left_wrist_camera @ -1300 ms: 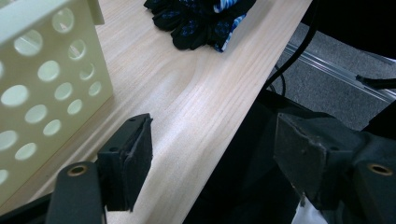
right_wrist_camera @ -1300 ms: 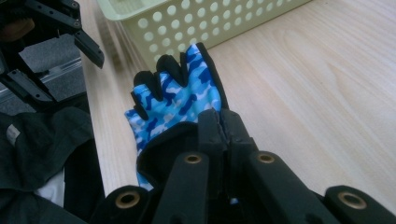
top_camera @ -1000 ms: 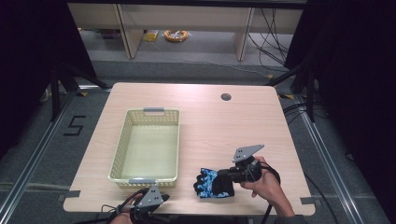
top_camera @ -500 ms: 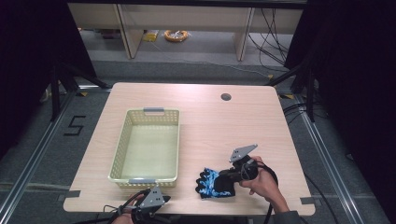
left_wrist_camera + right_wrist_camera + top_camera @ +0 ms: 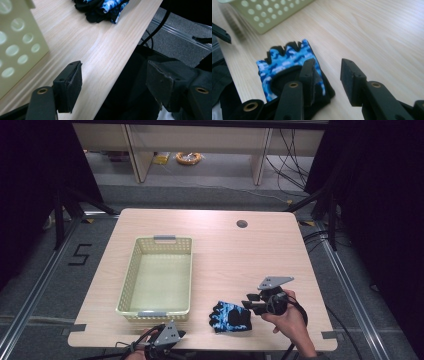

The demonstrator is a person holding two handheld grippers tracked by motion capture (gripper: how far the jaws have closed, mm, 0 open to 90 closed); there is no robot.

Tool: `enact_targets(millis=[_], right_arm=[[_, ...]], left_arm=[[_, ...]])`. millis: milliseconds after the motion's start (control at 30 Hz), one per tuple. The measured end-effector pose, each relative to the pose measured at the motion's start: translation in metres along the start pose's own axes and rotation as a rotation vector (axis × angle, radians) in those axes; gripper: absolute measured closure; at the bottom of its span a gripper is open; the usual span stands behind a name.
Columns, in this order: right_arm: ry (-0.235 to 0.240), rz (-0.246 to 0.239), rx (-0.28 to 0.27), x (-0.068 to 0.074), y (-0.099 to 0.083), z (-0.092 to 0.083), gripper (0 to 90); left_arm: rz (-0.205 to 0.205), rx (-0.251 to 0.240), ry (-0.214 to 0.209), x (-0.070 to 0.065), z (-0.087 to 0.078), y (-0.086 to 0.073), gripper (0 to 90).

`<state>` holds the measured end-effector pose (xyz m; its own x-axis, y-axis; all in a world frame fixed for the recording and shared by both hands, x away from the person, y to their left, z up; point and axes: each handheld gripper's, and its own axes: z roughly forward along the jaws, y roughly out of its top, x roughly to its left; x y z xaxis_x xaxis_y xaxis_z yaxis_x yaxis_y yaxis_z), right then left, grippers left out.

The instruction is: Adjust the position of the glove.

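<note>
Pale wooden tabletop carries a blue camouflage fingerless glove lying flat near its front edge beside the yellow basket, since the right gripper, jaws just opening, touches nothing, while the left gripper waits wide and empty.

The basket sits on the left half of the table, and the glove lies flat to its right, near the front edge. The right gripper is just beside the glove's right end, the left gripper at the front edge, just before the basket's near wall. A small hole sits far back, right of centre.
</note>
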<state>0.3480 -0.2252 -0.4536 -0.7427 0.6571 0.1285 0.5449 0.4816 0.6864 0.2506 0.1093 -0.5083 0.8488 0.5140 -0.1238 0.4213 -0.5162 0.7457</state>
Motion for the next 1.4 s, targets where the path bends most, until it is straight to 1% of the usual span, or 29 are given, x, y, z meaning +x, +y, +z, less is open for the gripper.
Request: enact_targets(millis=[133, 167, 200, 233, 300, 333, 367, 400, 467, 500, 533, 600, 633, 667, 833, 967, 1000, 1033, 1067, 1100, 1133, 1167, 1200, 1233, 1267, 1300, 1333, 1367, 1400], right_arm=[[-0.049, 0.131, 0.021, -0.001, -0.020, -0.009, 61.0], [-0.058, 0.166, -0.019, -0.002, -0.028, -0.007, 59.8], [-0.062, 0.185, 0.015, -0.003, -0.030, -0.010, 59.6], [-0.074, 0.210, -0.026, -0.004, -0.036, -0.008, 58.9], [-0.043, 0.231, 0.039, -0.005, -0.040, -0.013, 57.0], [-0.045, 0.234, 0.028, -0.006, -0.042, -0.012, 56.1], [-0.044, 0.246, 0.037, -0.005, -0.043, -0.012, 55.6], [-0.061, 0.257, 0.044, -0.006, -0.045, -0.011, 55.1], [-0.052, 0.248, 0.031, -0.004, -0.046, -0.010, 53.9], [-0.056, 0.258, 0.034, -0.004, -0.046, -0.010, 53.3], [-0.072, 0.263, 0.037, -0.003, -0.047, -0.008, 52.4], [-0.070, 0.251, 0.010, -0.004, -0.048, -0.006, 52.2], [-0.069, 0.272, -0.023, -0.003, -0.049, -0.003, 52.2], [-0.048, 0.277, -0.016, -0.003, -0.050, -0.004, 52.1], [-0.068, 0.274, -0.040, -0.004, -0.051, -0.002, 51.8], [-0.073, 0.299, -0.044, -0.004, -0.051, -0.002, 52.1], [-0.015, 0.298, -0.003, -0.005, -0.051, -0.005, 52.2], [-0.018, 0.285, -0.008, -0.005, -0.051, -0.003, 52.6], [-0.023, 0.290, -0.003, -0.004, -0.051, -0.003, 52.6], [-0.005, 0.296, -0.002, -0.003, -0.051, -0.001, 52.6], [-0.010, 0.291, 0.000, -0.002, -0.051, 0.000, 52.6], [-0.035, 0.303, 0.027, 0.001, -0.050, 0.000, 52.6], [-0.045, 0.294, 0.031, 0.001, -0.050, 0.001, 52.6], [-0.025, 0.291, 0.017, 0.001, -0.050, 0.003, 52.7], [-0.022, 0.308, 0.002, 0.002, -0.051, 0.006, 53.3], [0.021, 0.345, 0.012, 0.004, -0.051, 0.008, 53.4], [0.024, 0.307, 0.007, 0.001, -0.052, 0.009, 53.4], [-0.016, 0.321, 0.016, 0.002, -0.052, 0.010, 53.5], [-0.011, 0.333, 0.035, 0.001, -0.053, 0.011, 54.0]], left_arm=[[0.022, -0.007, 0.000, -0.006, 0.010, 0.009, 28.6], [0.014, -0.016, -0.011, -0.008, 0.013, 0.010, 28.2], [0.030, -0.005, -0.007, -0.010, 0.016, 0.014, 27.7], [0.043, -0.016, -0.014, -0.011, 0.018, 0.016, 27.5], [0.025, -0.027, -0.009, -0.014, 0.023, 0.022, 27.1], [0.049, -0.013, 0.001, -0.013, 0.025, 0.026, 26.9], [0.035, -0.026, -0.001, -0.015, 0.030, 0.030, 26.5], [0.066, -0.002, 0.006, -0.013, 0.031, 0.033, 26.1], [0.054, -0.013, 0.011, -0.014, 0.038, 0.040, 26.1], [0.087, -0.013, 0.012, -0.013, 0.041, 0.044, 26.0], [0.058, -0.015, 0.024, -0.014, 0.044, 0.046, 26.1], [0.088, -0.008, 0.031, -0.013, 0.047, 0.051, 26.2], [0.067, -0.016, 0.036, -0.014, 0.049, 0.053, 26.7], [0.069, -0.016, 0.028, -0.013, 0.051, 0.054, 27.3], [0.102, 0.003, 0.031, -0.009, 0.059, 0.062, 31.2], [0.077, 0.005, 0.022, -0.012, 0.066, 0.062, 34.2], [0.109, 0.019, 0.026, -0.010, 0.067, 0.063, 34.8], [0.085, 0.018, 0.031, -0.011, 0.069, 0.062, 35.3], [0.107, 0.026, 0.029, -0.010, 0.071, 0.063, 35.6], [0.087, 0.028, 0.037, -0.011, 0.073, 0.063, 36.2], [0.093, 0.027, 0.039, -0.011, 0.074, 0.063, 37.1], [0.142, 0.038, 0.054, -0.009, 0.075, 0.065, 38.7], [0.113, 0.037, 0.050, -0.011, 0.076, 0.064, 39.9], [0.119, 0.035, 0.060, -0.011, 0.076, 0.065, 41.6], [0.120, 0.037, 0.068, -0.011, 0.077, 0.065, 43.2], [0.133, 0.046, 0.065, -0.011, 0.076, 0.065, 44.5], [0.150, 0.049, 0.075, -0.010, 0.077, 0.065, 46.1], [0.151, 0.049, 0.081, -0.011, 0.077, 0.064, 48.3], [0.163, 0.050, 0.075, -0.012, 0.078, 0.063, 52.3]])
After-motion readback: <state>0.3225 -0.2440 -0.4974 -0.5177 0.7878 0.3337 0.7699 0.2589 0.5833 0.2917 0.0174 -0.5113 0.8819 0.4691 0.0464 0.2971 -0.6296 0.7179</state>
